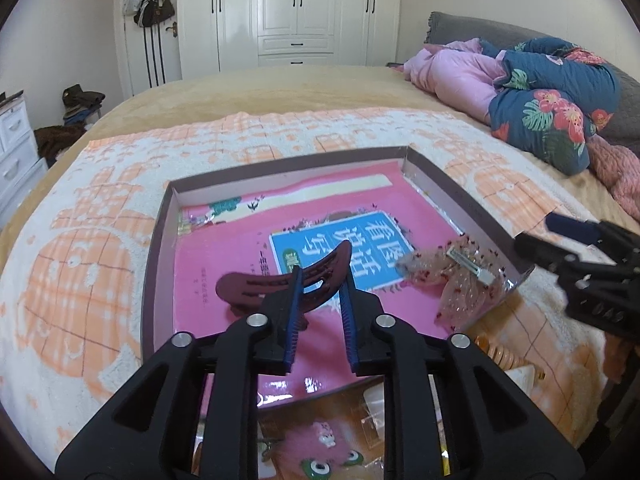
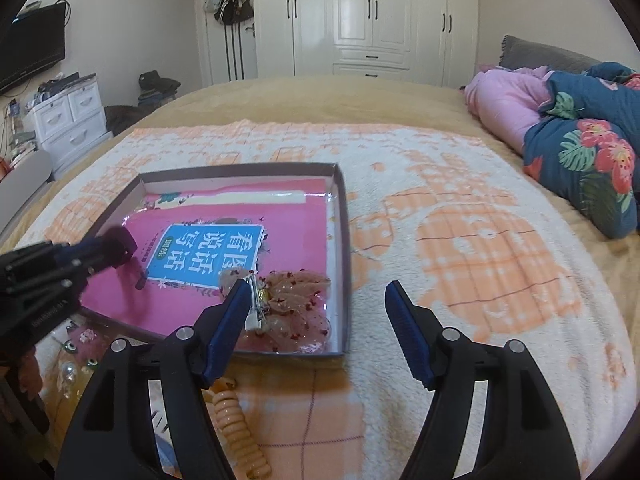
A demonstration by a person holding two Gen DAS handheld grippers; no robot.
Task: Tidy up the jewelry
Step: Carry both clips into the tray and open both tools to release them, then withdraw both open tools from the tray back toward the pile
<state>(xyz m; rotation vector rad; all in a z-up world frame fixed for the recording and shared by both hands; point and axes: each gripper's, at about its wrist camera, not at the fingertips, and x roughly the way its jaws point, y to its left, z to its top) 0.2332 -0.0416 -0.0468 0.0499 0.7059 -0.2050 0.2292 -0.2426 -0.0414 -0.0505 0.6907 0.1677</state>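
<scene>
The dark red hair claw (image 1: pixel 280 286) was held narrowly by the left gripper (image 1: pixel 320 280) over the box (image 1: pixel 154 264), near its front edge; release was judged next. The right gripper (image 2: pixel 316 304) stood wide, empty.

A shallow cardboard tray (image 1: pixel 460 184) sits on the peach-checked fleece blanket (image 1: pixel 100 208); inside, dark red claw clip (image 1: pixel 280 284) left, sheer sequinned bow clip (image 1: pixel 464 276) right.
</scene>
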